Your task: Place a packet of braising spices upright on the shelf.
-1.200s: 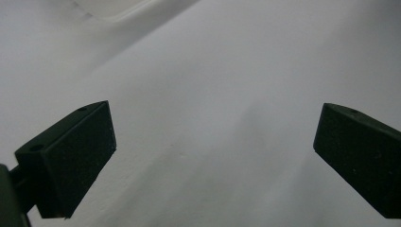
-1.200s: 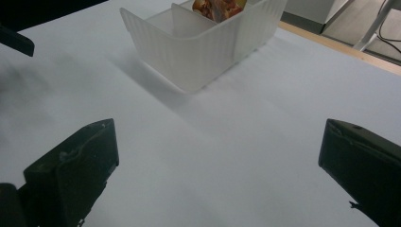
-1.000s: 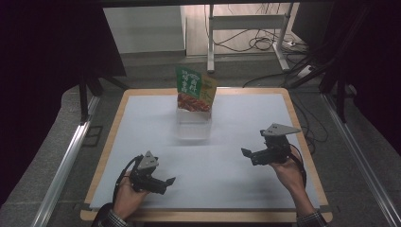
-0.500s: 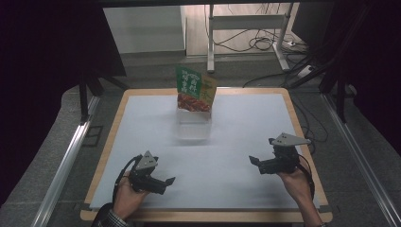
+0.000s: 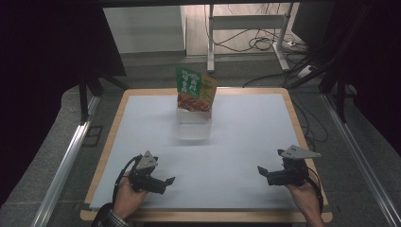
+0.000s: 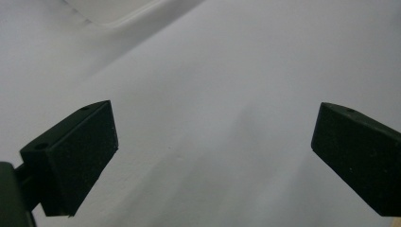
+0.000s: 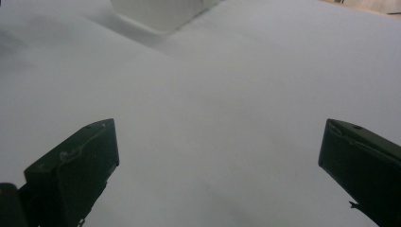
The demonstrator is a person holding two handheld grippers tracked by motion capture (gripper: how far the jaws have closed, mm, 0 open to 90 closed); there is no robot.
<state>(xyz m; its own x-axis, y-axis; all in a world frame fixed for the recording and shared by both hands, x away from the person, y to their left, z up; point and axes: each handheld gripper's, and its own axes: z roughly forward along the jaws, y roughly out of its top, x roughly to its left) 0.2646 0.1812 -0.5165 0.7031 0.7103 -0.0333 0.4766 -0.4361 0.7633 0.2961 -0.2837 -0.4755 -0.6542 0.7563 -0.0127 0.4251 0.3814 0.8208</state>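
Note:
A green and orange snack bag [image 5: 194,89] stands upright at the far middle of the white table top [image 5: 246,127], inside a clear plastic box [image 5: 194,124]. My left gripper [image 5: 166,183] rests low near the front left edge, held by a hand, jaws wide apart with nothing between them. My right gripper [image 5: 263,173] sits near the front right edge, also open and empty. In the left gripper view the two black pads [image 6: 75,156] frame bare white surface, and the box's corner [image 6: 111,9] shows at the top. In the right gripper view the pads [image 7: 75,165] stand wide apart, with the box [image 7: 158,12] far ahead.
The table has a wooden rim [image 5: 302,142]. Beyond its far edge are a metal stand [image 5: 246,21] and cables [image 5: 265,45] on the floor. Dark frames and rails [image 5: 66,156] run along both sides.
My right gripper has drawn back toward the front right edge and lowered. The left gripper has stayed in place.

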